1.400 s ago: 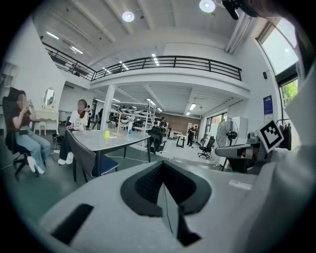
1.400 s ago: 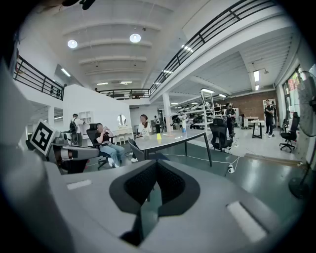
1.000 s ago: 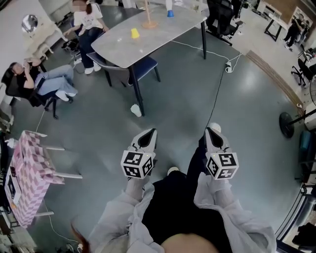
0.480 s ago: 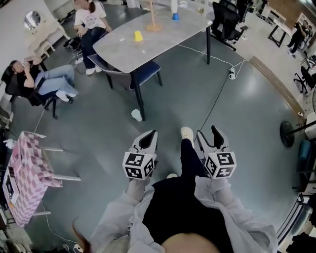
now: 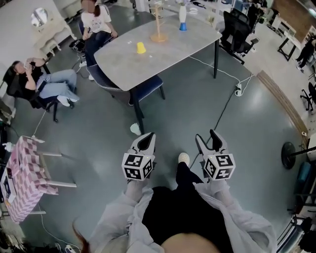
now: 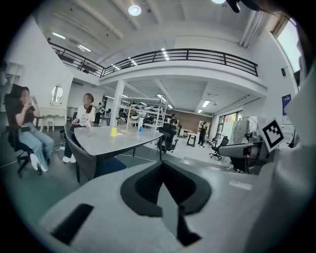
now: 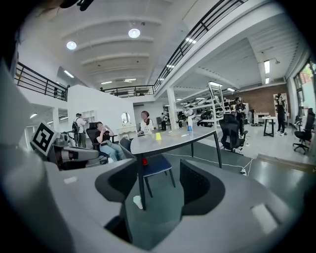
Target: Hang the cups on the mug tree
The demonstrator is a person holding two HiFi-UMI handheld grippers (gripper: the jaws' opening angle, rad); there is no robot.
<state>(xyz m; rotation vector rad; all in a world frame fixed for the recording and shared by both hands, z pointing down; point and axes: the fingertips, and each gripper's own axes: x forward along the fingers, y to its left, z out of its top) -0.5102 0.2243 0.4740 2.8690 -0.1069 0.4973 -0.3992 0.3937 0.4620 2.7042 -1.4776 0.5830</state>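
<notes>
Worktop in pale grey point(image 5: 163, 57) well ahead of me, small yellow cup point(image 5: 141, 47) and blue cup point(image 5: 182, 26) standing on it near wooden mug tree point(image 5: 159, 30), my left tool point(image 5: 147, 139) closed, empty, my right tool point(image 5: 206, 136) just opened wide, empty.

At the far end of the grey table point(image 5: 173, 57), your mug tree point(image 5: 159, 36) reaches the head view's top edge, and its pegs are too small to count. The pale thing point(image 5: 182, 12) just behind the blue cup point(image 5: 182, 26) is too small to name. So is the white object point(image 5: 135, 129) on the floor by the table's near leg.
</notes>
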